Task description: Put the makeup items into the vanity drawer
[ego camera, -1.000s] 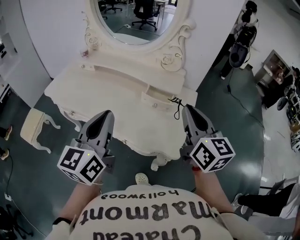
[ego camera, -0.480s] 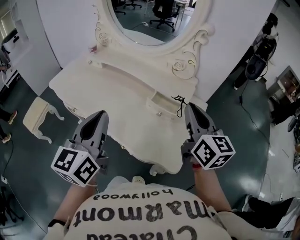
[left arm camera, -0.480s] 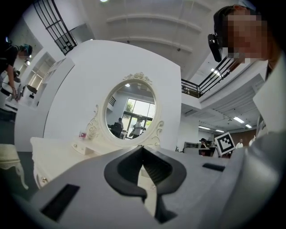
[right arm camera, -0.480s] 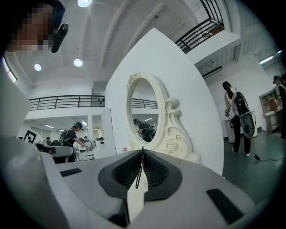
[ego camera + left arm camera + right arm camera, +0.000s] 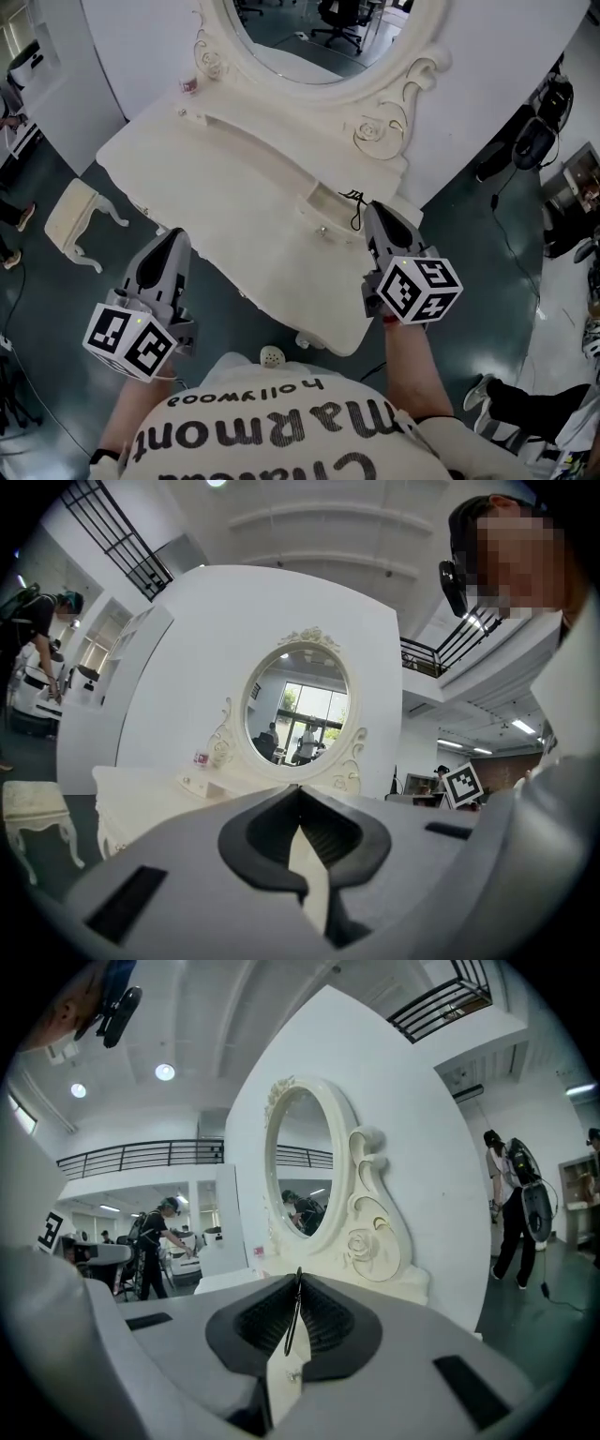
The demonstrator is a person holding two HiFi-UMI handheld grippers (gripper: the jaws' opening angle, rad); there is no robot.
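The left gripper point(image 5: 175, 236) hovers off the front edge of the carved cream vanity point(image 5: 234, 178). The right gripper point(image 5: 375, 210) is beside its small knobbed drawer point(image 5: 317, 212). Both pairs of jaws are pressed together, empty. A small pink-labelled jar point(image 5: 188, 84), perhaps makeup, stands by the oval mirror point(image 5: 309, 42).

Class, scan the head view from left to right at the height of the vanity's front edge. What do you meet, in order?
cream stool → left gripper → drawer knob → right gripper
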